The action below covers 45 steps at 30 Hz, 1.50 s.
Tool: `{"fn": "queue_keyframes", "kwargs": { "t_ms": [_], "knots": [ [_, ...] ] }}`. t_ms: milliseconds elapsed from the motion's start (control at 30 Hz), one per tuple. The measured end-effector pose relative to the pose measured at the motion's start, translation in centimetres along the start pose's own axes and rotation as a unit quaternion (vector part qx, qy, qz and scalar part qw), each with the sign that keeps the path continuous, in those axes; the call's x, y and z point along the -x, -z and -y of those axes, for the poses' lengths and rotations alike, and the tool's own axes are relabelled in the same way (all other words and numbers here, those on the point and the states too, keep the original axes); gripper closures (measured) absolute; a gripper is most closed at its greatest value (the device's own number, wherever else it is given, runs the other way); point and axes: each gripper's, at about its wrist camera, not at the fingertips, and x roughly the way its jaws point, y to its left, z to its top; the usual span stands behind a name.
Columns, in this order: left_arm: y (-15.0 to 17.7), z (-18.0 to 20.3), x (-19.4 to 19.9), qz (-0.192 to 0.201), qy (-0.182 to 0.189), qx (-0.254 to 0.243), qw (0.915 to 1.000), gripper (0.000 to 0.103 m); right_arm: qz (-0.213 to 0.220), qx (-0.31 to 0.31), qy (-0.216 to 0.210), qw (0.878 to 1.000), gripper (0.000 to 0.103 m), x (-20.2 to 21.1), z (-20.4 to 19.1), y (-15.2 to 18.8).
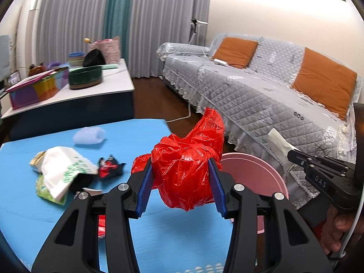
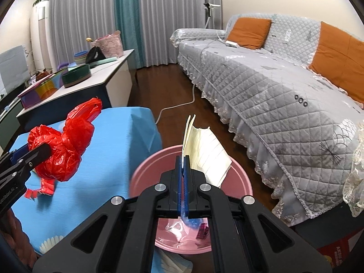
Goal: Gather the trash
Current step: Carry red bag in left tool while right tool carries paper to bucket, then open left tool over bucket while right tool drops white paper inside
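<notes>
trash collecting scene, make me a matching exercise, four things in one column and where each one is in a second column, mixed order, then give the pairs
Things
1. red plastic bag
2. lined paper
3. pink bin
4. white foam piece

Places
A. beside the blue table, below the right gripper
B. lying on the blue table, far side
C. clamped between the fingers of the left gripper
D. pinched in the right gripper, above the bin

Pairs: 1-C, 2-D, 3-A, 4-B
</notes>
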Motion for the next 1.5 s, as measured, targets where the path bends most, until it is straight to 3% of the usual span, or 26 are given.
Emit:
{"fn": "queue_keyframes", "kwargs": {
  "t_ms": [433,1100,1233,1267,1300,1367,1500],
  "knots": [
    [-0.1,3.6,-3.6,-0.035,0.051,-0.013,0.998,0.057,-0.008,-0.017,0.02,1.0,0.101,-0.7,3.1,0.5],
    [-0.1,6.0,-6.2,-0.053,0.078,-0.04,0.9947,0.057,-0.016,-0.018,0.025,0.999,0.101,-1.5,3.9,0.6],
    [-0.2,6.1,-6.3,-0.056,0.081,-0.041,0.9943,0.05,-0.019,-0.022,0.031,0.999,0.098,-1.8,4.1,0.7],
    [-0.2,6.0,-6.3,-0.056,0.079,-0.04,0.9945,0.047,-0.023,-0.023,0.037,0.999,0.09,-1.9,4.2,0.8],
    [-0.2,5.9,-6.3,-0.056,0.078,-0.037,0.9947,0.04,-0.025,-0.026,0.042,0.998,0.069,-2.0,4.3,0.8],
    [-0.3,5.6,-6.2,-0.058,0.079,-0.029,0.9948,0.039,-0.025,-0.034,0.049,0.998,0.048,-2.0,4.5,0.9],
    [-0.4,4.9,-5.8,-0.058,0.075,-0.015,0.9954,0.039,-0.023,-0.04,0.05,0.998,0.048,-1.9,4.7,0.7]
  ]
}}
